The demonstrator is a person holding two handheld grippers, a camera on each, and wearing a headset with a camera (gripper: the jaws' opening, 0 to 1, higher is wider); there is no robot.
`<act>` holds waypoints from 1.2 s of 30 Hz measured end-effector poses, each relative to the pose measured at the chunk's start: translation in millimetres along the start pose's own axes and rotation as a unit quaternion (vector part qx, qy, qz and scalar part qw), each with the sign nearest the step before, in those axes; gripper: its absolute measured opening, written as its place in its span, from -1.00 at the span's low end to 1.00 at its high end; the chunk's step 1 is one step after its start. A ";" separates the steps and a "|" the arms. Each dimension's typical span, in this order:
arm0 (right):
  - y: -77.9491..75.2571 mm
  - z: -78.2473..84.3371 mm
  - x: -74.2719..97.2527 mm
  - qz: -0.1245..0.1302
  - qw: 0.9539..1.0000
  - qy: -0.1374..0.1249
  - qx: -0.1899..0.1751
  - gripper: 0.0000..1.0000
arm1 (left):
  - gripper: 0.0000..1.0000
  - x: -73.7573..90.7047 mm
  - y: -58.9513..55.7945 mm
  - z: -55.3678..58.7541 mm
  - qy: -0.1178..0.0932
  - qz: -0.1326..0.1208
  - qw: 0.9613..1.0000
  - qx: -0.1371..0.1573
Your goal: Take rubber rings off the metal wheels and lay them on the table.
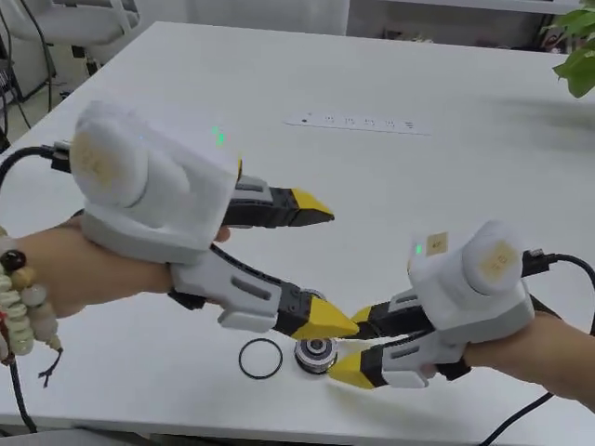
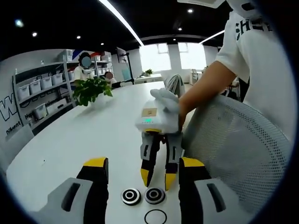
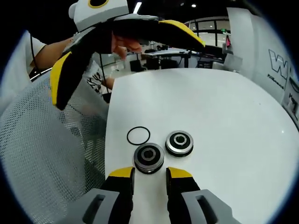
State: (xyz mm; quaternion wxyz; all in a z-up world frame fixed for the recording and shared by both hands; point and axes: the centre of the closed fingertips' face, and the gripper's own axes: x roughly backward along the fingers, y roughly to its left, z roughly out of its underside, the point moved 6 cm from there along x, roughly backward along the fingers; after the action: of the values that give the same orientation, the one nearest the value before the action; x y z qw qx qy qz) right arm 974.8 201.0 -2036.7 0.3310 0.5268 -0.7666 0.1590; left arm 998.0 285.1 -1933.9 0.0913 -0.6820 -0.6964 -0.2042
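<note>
**Right fingers lining up on the near wheel, one ring already lying loose**

The fingers (image 3: 122, 179) of the right gripper (image 3: 150, 173) are standing slightly spread with a narrow gap, pinching nothing. The near wheel (image 3: 149, 157) is lying just ahead of the tips, centred on that gap and apart from them. The left gripper (image 1: 325, 265) is hanging with its fingers (image 2: 96, 182) gaping wide and holding nothing. It is facing the right gripper across the wheels and sitting higher above the worktop (image 1: 446, 186). The right gripper is looking lower and nearer to the wheel, so I am judging it the one to make contact first.

Both wheels are lying flat with the axle hole pointing straight up. They are round, so there is no long axis to match. The coming move is turning on getting the tips down to the rim, not on bearing.

The far wheel (image 3: 179, 143) is sitting just beside the near wheel; I cannot tell whether they are touching. The loose ring (image 3: 138, 136) is lying flat on the worktop, just beside the near wheel on the person's side.

The near wheel's rim is reading darker than the far wheel's bright rim. It is probably still wearing its rubber, but that is not certain.
</note>
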 end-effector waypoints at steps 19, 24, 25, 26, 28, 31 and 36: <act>2.2 1.9 -4.2 0.000 1.000 0.006 0.001 -0.59 | -0.47 -23.4 -17.8 70.7 0.068 0.024 0.996 0.057; 2.2 1.1 -4.9 0.001 1.000 0.008 0.005 -0.60 | -0.56 -24.0 -12.9 77.3 0.082 0.002 0.996 0.047; 2.3 0.9 -5.0 0.001 1.000 0.007 0.005 -0.61 | -0.58 -25.0 -13.3 77.5 0.079 0.005 0.995 0.054; 2.4 0.8 -5.2 0.001 1.000 0.007 0.005 -0.61 | -0.59 -26.5 -13.7 78.7 0.078 0.007 0.995 0.061; 2.2 0.6 -5.2 0.001 1.000 0.007 0.006 -0.62 | -0.62 -29.2 -15.8 82.2 0.083 0.010 0.995 0.062; 2.1 0.6 -5.0 0.002 1.000 0.008 0.006 -0.62 | -0.69 -30.5 -18.5 84.2 0.087 0.015 0.994 0.060; 1.7 0.6 -4.9 0.001 1.000 0.007 0.005 -0.64 | -0.85 -31.1 -20.3 84.8 0.091 0.016 0.994 0.052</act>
State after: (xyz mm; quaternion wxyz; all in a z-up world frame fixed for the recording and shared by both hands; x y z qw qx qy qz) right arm 974.2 204.7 -2040.2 0.3334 0.5264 -0.7640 0.1672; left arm 992.5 291.7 -2026.1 0.1928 -0.6663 -0.6836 -0.2272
